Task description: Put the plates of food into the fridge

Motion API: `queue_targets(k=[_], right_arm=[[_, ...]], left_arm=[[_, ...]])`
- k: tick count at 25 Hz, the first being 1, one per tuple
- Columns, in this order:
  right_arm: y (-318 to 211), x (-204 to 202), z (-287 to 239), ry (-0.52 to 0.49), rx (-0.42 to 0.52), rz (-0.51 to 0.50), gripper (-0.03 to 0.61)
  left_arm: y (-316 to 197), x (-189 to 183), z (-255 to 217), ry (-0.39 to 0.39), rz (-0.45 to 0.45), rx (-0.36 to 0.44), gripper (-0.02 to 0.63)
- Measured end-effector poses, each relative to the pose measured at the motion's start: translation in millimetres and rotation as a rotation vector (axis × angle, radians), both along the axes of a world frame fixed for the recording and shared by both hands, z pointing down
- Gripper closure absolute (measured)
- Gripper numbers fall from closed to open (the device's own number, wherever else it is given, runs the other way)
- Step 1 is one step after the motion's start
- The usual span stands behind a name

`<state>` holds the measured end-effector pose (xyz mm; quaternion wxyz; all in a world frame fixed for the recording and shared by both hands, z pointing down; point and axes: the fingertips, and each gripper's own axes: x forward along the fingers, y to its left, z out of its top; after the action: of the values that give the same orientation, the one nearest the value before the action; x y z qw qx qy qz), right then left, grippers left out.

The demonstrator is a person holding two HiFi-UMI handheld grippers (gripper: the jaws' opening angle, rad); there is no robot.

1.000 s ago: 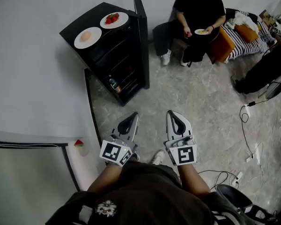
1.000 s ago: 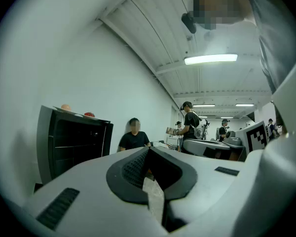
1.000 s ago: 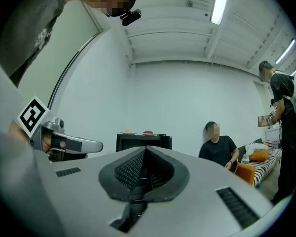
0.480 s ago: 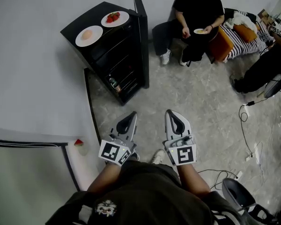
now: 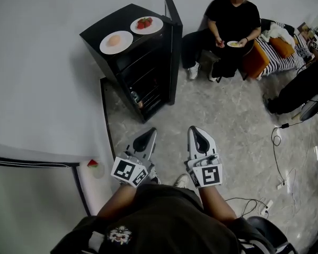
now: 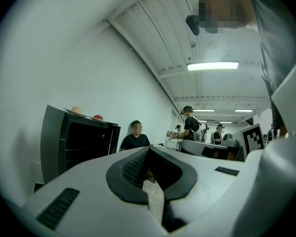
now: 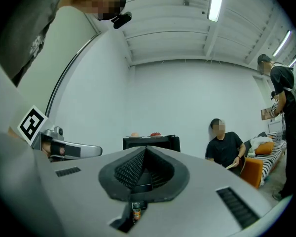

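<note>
Plate of strawberries (image 5: 147,24), plate of orange food (image 5: 116,42) atop fridge (image 5: 148,75); left gripper (image 5: 150,132), right gripper (image 5: 195,130) fingers together

Black fridge (image 5: 122,17) stood by white wall, door (image 5: 173,41) swung open, shelves seen inside. On top, side by side, not touching: plate of pale orange food (image 5: 105,46); plate of red fruit (image 5: 156,28). Both plates white, round.

Bright, even light pours from the ceiling strip lights (image 6: 213,66); shadows are soft. Both gripper views bulge fisheye, with black corners and a blurry foreground.
</note>
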<state>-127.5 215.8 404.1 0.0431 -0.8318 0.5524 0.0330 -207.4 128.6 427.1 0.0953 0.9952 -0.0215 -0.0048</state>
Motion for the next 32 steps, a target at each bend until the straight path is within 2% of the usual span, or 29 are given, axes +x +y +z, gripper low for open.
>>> queue_targets(k=[3,7,13,16,19,28,32], right_arm=[[-19,0,0,-0.009,0.024,0.02,0.554],[-42,-1,7,-0.021,-0.02,0.043,0.554],[-75,-13,4,0.023,-0.039,0.053,0.554],[-86,-20,-6,0.027,-0.018,0.063,0.554],[-92,-21,-6,0.04,-0.047,0.081,0.555],[-101,-13,-7,0.075,-0.064,0.077,0.554],[-104,1,-5,0.067,-0.018,0.063,0.554]], left_arm=[[-24,-7,-1,0.0,-0.006,0.019,0.592],[-54,-13,-2,0.008,-0.009,0.033,0.592],[-85,-17,-7,0.038,0.006,0.033,0.592],[-92,-18,-16,0.058,0.031,0.033,0.592],[-97,-19,-19,0.069,0.05,0.028,0.592],[-102,-16,-14,0.062,0.041,0.021,0.592],[-103,-6,-15,0.051,0.026,0.044,0.592]])
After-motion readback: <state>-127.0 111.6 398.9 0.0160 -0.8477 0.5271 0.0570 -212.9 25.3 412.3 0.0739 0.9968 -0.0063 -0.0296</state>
